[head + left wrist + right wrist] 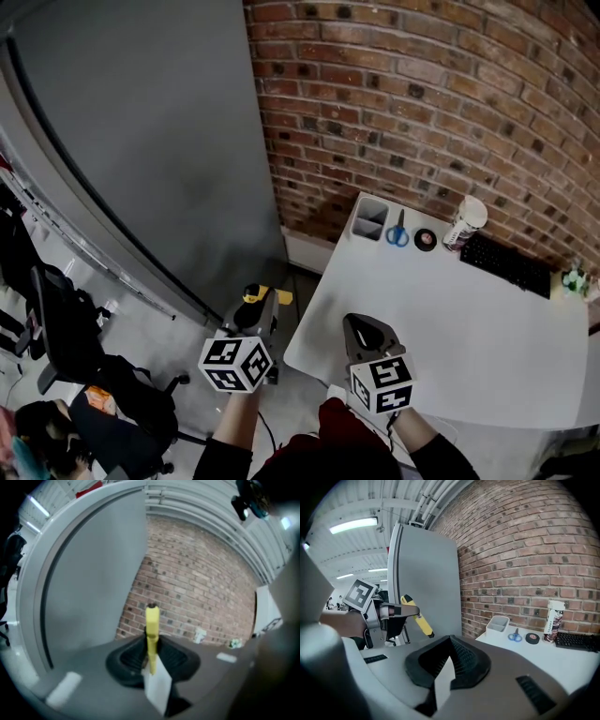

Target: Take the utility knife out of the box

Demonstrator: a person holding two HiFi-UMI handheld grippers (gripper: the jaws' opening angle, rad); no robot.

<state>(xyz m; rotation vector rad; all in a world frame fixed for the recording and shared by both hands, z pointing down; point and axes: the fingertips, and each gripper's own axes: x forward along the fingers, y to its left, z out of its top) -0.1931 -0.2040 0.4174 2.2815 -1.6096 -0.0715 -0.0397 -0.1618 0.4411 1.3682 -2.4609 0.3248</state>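
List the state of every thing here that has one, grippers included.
left gripper: shut on the utility knife
right gripper: shut, nothing between its jaws
utility knife: out of the box, held clear of the table
box: upright, open-topped
scissors: closed, lying flat
tape roll: lying flat
bottle: upright

1. I held one gripper in each hand. Both were out in front of me, side by side and a little apart.
2. My left gripper (253, 314) pointed almost level. Its jaws pressed on a yellow utility knife (152, 630), one jaw on each side. The knife stuck out past the tips.
3. My right gripper (367, 330) tipped down a bit. Its jaws were together with nothing between them.
4. My left arm (239, 422) and right arm (417, 436) reached forward. Both wrists were bare, with dark sleeves further back.
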